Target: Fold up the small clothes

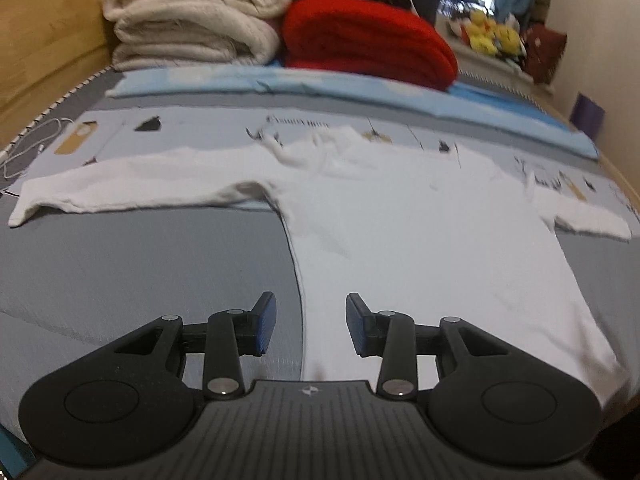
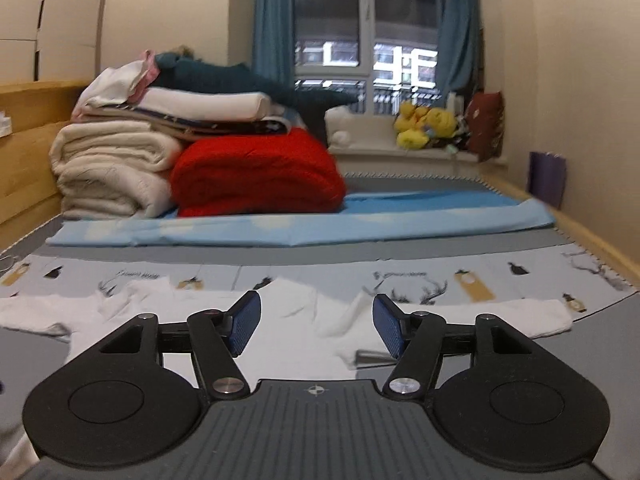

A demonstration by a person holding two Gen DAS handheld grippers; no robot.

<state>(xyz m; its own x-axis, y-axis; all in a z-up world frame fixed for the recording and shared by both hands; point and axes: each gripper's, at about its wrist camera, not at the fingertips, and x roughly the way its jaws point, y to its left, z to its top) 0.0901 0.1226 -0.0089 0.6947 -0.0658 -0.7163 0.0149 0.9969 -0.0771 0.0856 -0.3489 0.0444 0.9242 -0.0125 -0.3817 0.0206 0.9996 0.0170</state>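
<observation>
A white long-sleeved shirt (image 1: 420, 232) lies spread flat on the grey bed surface (image 1: 140, 264), sleeves stretched out to the left and right, neck rumpled at the far side. My left gripper (image 1: 311, 322) hovers above the shirt's near left edge, open, with nothing between its blue pads. In the right wrist view the same shirt (image 2: 304, 320) lies low ahead, its right sleeve reaching toward the bed's edge. My right gripper (image 2: 317, 322) is raised above it, looking nearly level across the bed, open wide and empty.
A printed pale sheet (image 1: 208, 128) lies under the shirt's far half, with a light blue cloth (image 2: 280, 230) behind it. Folded cream blankets (image 2: 108, 168) and a red blanket (image 2: 260, 176) are stacked beyond. A wooden frame (image 2: 592, 240) borders the bed on the right. A white cable (image 1: 32, 140) lies far left.
</observation>
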